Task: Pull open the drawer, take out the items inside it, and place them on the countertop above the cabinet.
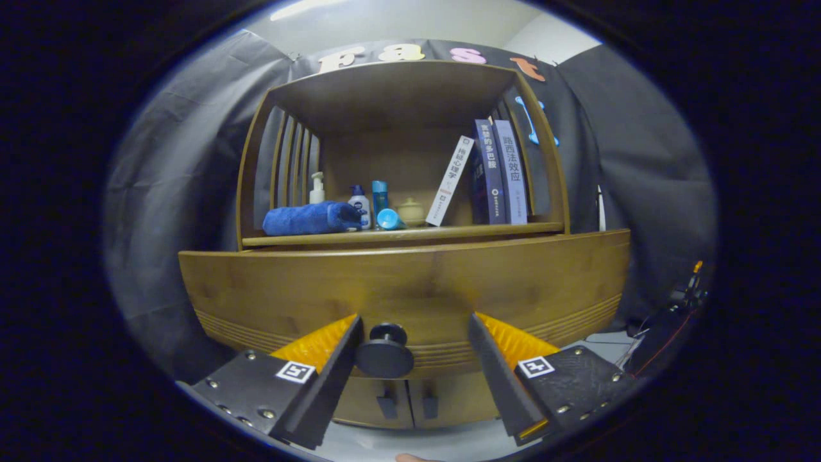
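the drawer [410, 289] is a wide wooden front with ribbed grooves along its lower edge, standing just ahead of the fingers and looking shut, flush under the countertop. its round dark knob [385, 353] sits between the fingers, closer to the left one, whose inner edge is at or nearly at the knob; the right finger stands well apart from it. the gripper [415, 324] is spread wide, with nothing clamped between the jaws.

below the drawer, between the fingers and nearer than the knob, two small cabinet door handles [407, 403] hang side by side on the lower cabinet [378, 410].

just beyond the drawer front runs the countertop [404, 236], a thin wooden ledge above it. on it, beyond the left finger, lies a rolled blue towel [308, 218]. behind and beside the towel stand a white pump bottle [317, 189], a white bottle with a blue cap [360, 205] and a tall blue bottle [380, 196], with a blue cup [389, 220] tipped on its side in front. a small pale lidded jar [410, 210] stands next to them. further right, beyond the right finger, a white book [450, 181] leans against two dark upright books [501, 172].

a wooden shelf frame [391, 96] with slatted sides arches over all of these, and grey cloth hangs around it.
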Action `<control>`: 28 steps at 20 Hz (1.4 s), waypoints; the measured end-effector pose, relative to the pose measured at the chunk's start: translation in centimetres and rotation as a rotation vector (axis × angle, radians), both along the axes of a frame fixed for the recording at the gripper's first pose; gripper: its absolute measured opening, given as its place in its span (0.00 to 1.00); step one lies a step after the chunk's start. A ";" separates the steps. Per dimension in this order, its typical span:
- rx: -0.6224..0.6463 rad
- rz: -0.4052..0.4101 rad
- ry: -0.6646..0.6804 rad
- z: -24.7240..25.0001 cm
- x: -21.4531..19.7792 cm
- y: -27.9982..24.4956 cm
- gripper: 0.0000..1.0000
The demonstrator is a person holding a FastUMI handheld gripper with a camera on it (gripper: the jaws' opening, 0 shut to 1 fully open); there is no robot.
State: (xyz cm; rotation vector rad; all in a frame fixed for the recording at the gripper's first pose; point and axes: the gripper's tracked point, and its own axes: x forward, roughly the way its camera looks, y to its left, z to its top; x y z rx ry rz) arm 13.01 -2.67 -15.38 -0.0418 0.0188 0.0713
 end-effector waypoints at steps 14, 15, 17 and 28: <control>0.018 0.002 -0.139 0.0 4.6 0.9 0.99; 0.018 0.002 -0.154 -0.1 5.0 1.0 0.99; 0.032 0.002 -0.178 -0.2 5.6 1.1 0.99; 0.065 0.001 -0.244 -0.5 9.2 1.6 0.99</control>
